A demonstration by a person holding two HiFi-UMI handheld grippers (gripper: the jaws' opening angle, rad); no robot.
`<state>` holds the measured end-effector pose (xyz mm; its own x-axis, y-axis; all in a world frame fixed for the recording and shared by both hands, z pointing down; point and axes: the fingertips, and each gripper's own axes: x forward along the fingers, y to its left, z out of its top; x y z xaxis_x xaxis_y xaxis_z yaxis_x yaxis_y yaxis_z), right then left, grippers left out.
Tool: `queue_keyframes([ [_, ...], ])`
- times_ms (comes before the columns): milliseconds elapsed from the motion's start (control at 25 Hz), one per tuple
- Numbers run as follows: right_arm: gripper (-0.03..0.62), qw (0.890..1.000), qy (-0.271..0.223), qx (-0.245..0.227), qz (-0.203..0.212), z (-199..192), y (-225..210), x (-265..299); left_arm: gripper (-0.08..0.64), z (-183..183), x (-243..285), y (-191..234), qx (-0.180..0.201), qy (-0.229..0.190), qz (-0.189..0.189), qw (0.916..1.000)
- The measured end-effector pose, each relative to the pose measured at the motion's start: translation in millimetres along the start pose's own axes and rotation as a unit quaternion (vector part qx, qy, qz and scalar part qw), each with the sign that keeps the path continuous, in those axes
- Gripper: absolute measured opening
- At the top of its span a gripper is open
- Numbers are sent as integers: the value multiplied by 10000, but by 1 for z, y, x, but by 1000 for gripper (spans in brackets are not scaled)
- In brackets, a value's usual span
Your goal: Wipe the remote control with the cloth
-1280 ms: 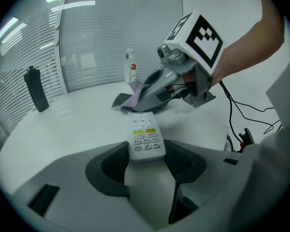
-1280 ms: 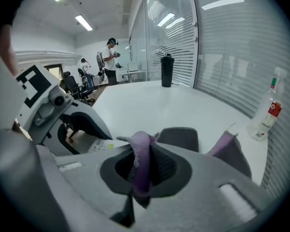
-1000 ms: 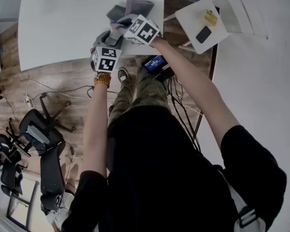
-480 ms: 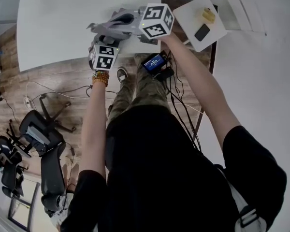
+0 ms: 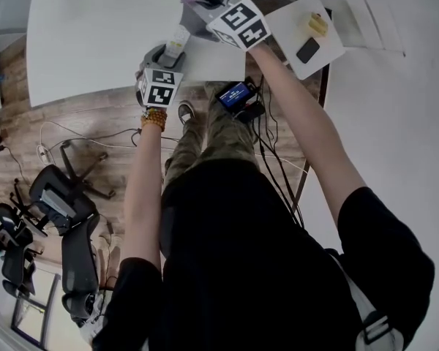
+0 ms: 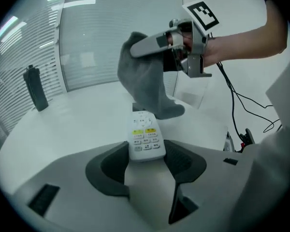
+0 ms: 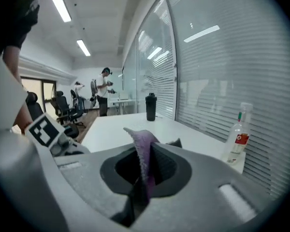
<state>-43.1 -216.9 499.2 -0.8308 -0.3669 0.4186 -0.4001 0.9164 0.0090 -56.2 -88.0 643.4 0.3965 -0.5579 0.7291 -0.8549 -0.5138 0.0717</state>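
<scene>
One end of the remote control [image 6: 145,135] is clamped in the left gripper [image 6: 146,159]; the right gripper's [image 7: 146,173] pinched cloth [image 6: 144,86], pressing hard, could twist it loose

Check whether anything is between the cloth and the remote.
Nothing visible is. The cloth hangs from the shut right gripper, just past the far end of the remote, which the left gripper holds.
</scene>
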Motion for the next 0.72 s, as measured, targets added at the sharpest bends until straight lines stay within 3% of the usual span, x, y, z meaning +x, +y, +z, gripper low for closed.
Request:
queue_keyframes([
  [160, 14, 9966, 721, -276, 294, -48, 24, 32, 238, -3, 2, 0, -19, -42, 42, 10000],
  [320, 18, 9921, 1174, -108, 428, -80, 35, 48, 238, -5, 3, 0, -45, -54, 57, 10000],
  [360, 43, 9932, 1114, -52, 346, -81, 32, 46, 238, -5, 3, -1, -55, -59, 56, 10000],
  [400, 130, 9946, 1010, 43, 236, -79, 28, 43, 238, -5, 3, -2, -62, -48, 46, 10000],
  [440, 248, 9957, 907, 179, 87, -74, 22, 37, 238, -6, 3, -2, -63, -27, 35, 10000],
  [480, 316, 9958, 839, 338, -127, -69, 16, 30, 238, -6, 3, -1, -54, -26, 32, 10000],
  [600, 322, 9841, 1160, 1088, -795, -89, -6, 15, 238, -6, 2, 0, -52, -17, 34, 10000],
  [720, 316, 9551, 1666, 2417, -400, -127, 8, 15, 238, -7, 2, -2, -68, 40, 25, 10000],
])
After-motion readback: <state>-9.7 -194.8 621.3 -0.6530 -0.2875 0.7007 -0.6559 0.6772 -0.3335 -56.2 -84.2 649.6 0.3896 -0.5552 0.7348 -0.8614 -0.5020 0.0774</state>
